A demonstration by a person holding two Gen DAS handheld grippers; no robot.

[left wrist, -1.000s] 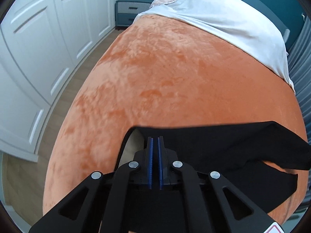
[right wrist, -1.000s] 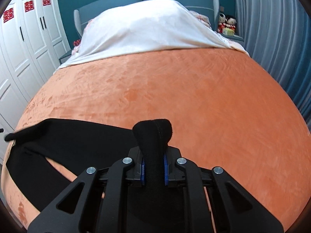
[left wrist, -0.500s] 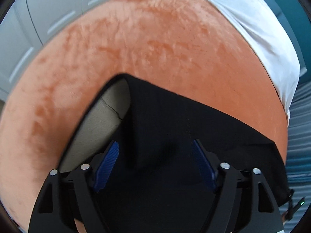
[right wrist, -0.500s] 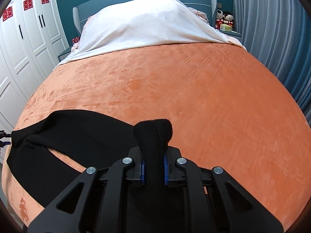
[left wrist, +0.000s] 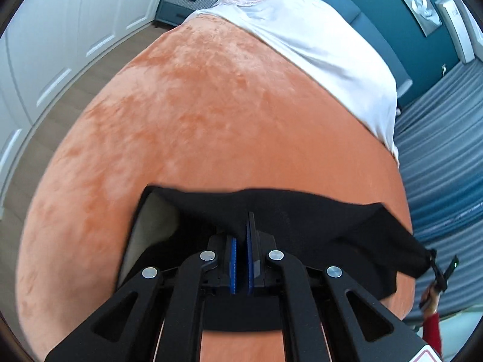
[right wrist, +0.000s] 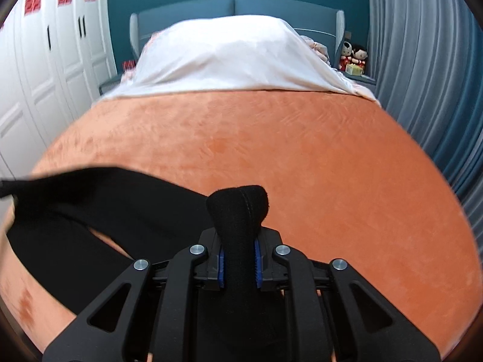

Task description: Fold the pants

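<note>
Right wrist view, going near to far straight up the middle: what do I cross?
right gripper shut on a bunched fold of the black pants → orange blanket → white sheet → blue headboard

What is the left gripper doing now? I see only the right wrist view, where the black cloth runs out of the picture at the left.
Observer: The left gripper is shut on an edge of the black pants, over the orange bedcover.
Operator: Which part of the pants is this?
Observer: An open end, it seems: a pale lining shows inside, left of the gripper.
Operator: Where does the cloth go from there?
Observer: It stretches to the right, towards the right hand, in a red sleeve, at the bed's edge.
</note>
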